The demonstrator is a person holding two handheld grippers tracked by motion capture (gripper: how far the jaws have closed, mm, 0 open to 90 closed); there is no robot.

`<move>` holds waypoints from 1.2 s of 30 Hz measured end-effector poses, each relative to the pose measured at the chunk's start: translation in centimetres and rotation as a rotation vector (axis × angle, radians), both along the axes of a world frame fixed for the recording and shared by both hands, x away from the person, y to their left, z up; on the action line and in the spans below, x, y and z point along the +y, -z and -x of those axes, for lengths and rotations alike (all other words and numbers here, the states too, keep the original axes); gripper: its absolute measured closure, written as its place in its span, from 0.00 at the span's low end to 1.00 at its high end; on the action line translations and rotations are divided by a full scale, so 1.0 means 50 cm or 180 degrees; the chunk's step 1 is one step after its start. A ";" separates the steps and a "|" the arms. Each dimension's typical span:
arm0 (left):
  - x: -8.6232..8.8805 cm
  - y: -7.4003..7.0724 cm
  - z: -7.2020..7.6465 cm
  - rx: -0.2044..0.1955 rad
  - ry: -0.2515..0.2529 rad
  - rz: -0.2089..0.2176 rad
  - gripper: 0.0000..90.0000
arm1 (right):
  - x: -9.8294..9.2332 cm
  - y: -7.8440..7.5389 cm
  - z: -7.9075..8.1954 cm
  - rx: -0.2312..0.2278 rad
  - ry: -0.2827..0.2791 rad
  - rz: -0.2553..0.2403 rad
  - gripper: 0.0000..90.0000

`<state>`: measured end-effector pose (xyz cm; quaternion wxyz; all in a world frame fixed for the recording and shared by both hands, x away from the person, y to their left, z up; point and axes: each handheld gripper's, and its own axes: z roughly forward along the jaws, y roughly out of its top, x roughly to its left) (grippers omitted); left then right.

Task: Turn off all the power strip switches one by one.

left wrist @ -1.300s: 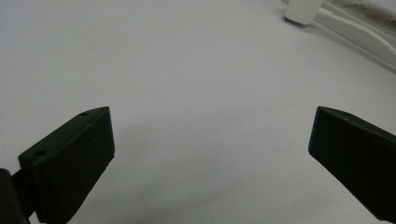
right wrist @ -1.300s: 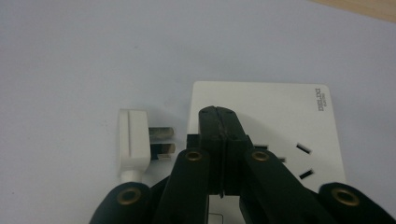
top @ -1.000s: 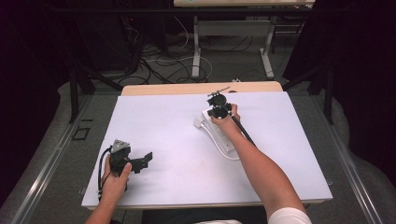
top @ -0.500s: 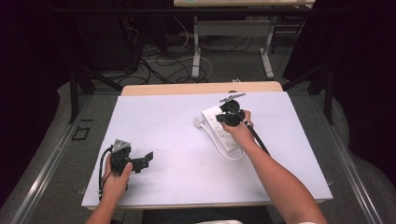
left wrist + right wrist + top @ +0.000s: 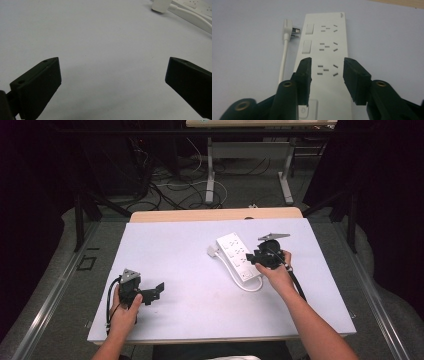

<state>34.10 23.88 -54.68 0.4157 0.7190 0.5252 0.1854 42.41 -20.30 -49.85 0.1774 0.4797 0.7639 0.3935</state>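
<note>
The power strip [image 5: 325,62] looks smooth white plastic; the table [image 5: 175,250] is matt pale, its far edge [image 5: 200,214] wood-toned.

Bare table [image 5: 190,245] lies open left of the power strip [image 5: 237,257], whose plug [image 5: 213,251] flanks it.

The high view looks forward and down on the whole white surface [image 5: 200,320] from far up. The right tool [image 5: 325,72] view sits very close above the power strip [image 5: 325,37]. The left tool [image 5: 112,82] view looks low across the surface toward the same strip.
</note>
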 end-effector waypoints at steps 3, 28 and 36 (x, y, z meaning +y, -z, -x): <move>0.000 0.000 0.000 -0.0007 -0.0005 0.0005 0.00 | -0.024 0.004 0.023 -0.0058 0.0066 -0.0024 0.54; 0.005 -0.002 -0.001 0.0008 -0.0035 -0.0022 0.00 | -0.188 0.061 0.136 -0.0112 0.0621 -0.0069 0.00; 0.003 0.000 -0.001 0.0005 -0.0026 -0.0025 0.00 | -0.233 0.086 0.137 -0.0118 0.0855 -0.0122 0.00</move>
